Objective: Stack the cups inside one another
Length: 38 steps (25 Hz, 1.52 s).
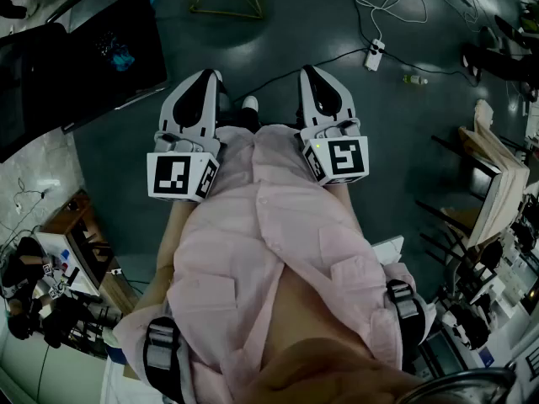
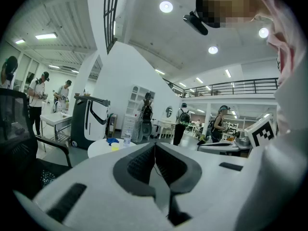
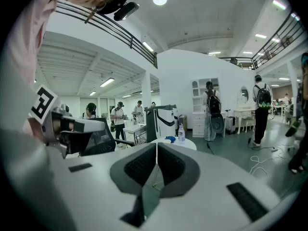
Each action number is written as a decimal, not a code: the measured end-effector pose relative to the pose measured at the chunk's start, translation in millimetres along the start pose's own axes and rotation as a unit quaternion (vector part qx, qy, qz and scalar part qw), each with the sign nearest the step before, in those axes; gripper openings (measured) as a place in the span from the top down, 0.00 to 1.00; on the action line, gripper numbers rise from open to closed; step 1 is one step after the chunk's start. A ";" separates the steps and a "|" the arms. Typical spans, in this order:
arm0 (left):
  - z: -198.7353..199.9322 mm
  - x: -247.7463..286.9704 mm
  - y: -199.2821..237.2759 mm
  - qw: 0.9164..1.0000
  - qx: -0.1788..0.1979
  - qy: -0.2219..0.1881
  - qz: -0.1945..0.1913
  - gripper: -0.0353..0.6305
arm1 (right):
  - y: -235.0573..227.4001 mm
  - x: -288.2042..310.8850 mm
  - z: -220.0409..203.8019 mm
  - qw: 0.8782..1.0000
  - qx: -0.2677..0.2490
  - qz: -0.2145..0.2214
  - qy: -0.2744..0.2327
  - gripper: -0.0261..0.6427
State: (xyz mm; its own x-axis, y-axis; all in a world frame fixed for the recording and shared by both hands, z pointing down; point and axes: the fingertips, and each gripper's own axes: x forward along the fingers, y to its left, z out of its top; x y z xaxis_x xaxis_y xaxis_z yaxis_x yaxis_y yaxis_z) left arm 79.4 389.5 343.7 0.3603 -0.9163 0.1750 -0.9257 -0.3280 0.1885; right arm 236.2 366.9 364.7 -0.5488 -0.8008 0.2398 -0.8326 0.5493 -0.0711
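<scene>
Both level, closed: left gripper (image 2: 155, 145), right gripper (image 3: 157, 145)

Head cam: steeply down over shirt (image 1: 278, 251), left gripper (image 1: 205, 78), right gripper (image 1: 313, 74). Gripper cams: close behind jaws, near level, fwd; both catch far round table (image 2: 98, 150).

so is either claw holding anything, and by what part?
Nothing is held: the left claw and the right claw are both shut, jaws together with nothing between them.
</scene>
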 end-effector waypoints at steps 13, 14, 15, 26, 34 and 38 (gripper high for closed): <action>0.2 -5.9 -7.5 1.000 0.006 -0.003 -0.001 0.92 | 4.5 -6.2 -1.5 1.000 -0.003 0.010 0.003 0.91; -0.8 -6.6 -7.0 1.000 0.004 -0.003 -0.002 0.92 | 5.6 -6.1 -2.0 1.000 -0.005 0.012 0.003 0.91; -1.8 -7.1 -6.3 1.000 0.002 -0.003 -0.002 0.92 | 6.6 -5.9 -2.3 1.000 -0.006 0.013 0.003 0.91; -2.2 -9.2 2.5 1.000 -0.006 -0.008 -0.006 0.92 | 12.0 -3.8 -5.2 1.000 -0.005 0.007 0.012 0.91; 3.7 0.0 21.0 1.000 -0.010 -0.017 -0.021 0.92 | 16.5 16.3 -3.3 1.000 0.005 -0.002 0.016 0.91; 13.4 13.5 40.3 0.999 -0.008 -0.023 -0.026 0.92 | 14.5 37.3 5.2 1.000 0.011 -0.010 0.013 0.91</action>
State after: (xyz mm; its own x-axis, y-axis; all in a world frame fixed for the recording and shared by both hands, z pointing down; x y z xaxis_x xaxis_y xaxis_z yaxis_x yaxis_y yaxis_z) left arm 45.4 360.8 340.7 0.4017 -0.9079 0.1200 -0.9039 -0.3720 0.2111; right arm 203.3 343.8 367.6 -0.5299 -0.8054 0.2657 -0.8452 0.5274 -0.0869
